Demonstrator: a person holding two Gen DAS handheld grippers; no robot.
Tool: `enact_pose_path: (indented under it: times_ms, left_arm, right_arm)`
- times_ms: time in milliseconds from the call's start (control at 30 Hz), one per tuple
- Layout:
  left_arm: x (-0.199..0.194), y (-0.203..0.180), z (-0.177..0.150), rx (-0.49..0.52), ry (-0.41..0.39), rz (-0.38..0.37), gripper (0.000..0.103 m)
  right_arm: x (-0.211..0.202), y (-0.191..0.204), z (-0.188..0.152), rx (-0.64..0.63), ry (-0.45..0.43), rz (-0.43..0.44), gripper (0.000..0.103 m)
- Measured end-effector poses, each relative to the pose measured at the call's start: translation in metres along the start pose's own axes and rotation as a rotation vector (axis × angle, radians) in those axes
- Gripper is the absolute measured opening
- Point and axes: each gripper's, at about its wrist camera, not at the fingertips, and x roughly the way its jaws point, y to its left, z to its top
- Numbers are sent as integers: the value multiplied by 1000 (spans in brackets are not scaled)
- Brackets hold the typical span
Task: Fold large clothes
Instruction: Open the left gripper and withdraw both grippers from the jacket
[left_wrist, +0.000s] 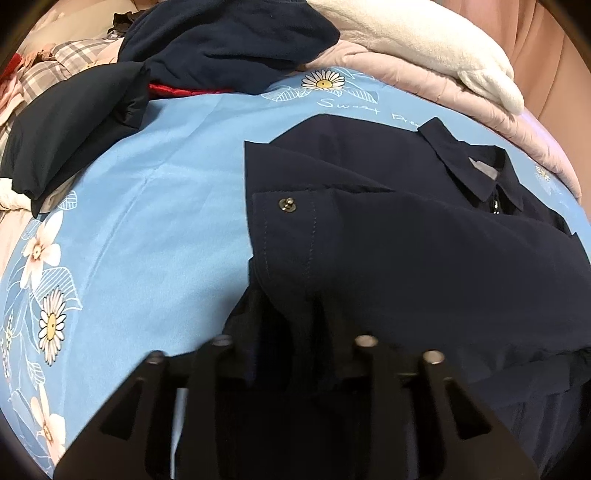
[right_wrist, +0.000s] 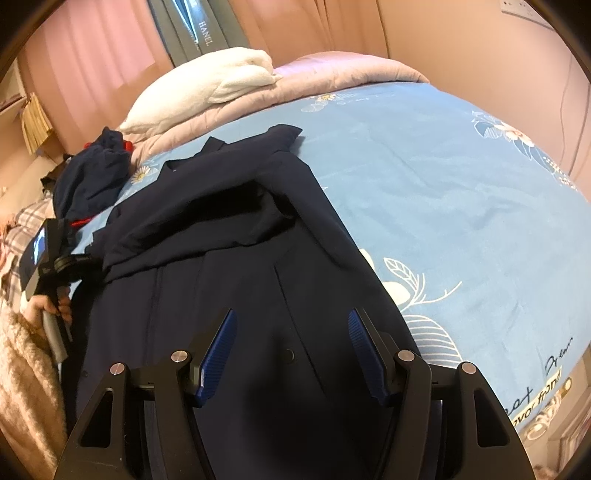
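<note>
A dark navy jacket (left_wrist: 424, 229) with a collar and a snap-buttoned cuff lies on the light blue floral bedsheet (left_wrist: 166, 221). My left gripper (left_wrist: 291, 325) is shut on a fold of the jacket's sleeve or edge, and the cloth drapes over its fingers and hides them. In the right wrist view the same jacket (right_wrist: 229, 266) lies spread lengthwise, one sleeve folded across its chest. My right gripper (right_wrist: 290, 332) is open just above the jacket's lower part, with blue pads (right_wrist: 221, 339) on either side and nothing between them. The left gripper's handle (right_wrist: 55, 266) shows at the jacket's left edge.
A heap of other dark and plaid clothes (left_wrist: 184, 48) lies at the far left of the bed. A white fleece blanket (right_wrist: 221, 77) lies on a pink quilt (right_wrist: 332, 74) at the head. Pink curtains hang behind. The blue sheet (right_wrist: 443, 184) extends right of the jacket.
</note>
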Motion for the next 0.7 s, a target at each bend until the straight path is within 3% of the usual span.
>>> enact_pose_path:
  times_ms: [33, 233, 467, 700]
  left_arm:
    - [-3, 2, 0, -9, 4, 0, 57]
    - [-36, 35, 1, -141, 4, -127, 62]
    - [-110, 55, -11, -139, -132, -163, 85]
    - [-165, 76, -52, -122, -185, -166, 96]
  right_arm:
    - [0, 0, 0, -2, -2, -1, 63]
    - [-4, 2, 4, -6, -25, 1, 63]
    - [-10, 10, 7, -26, -49, -3, 63]
    - [-27, 21, 7, -64, -90, -8, 63]
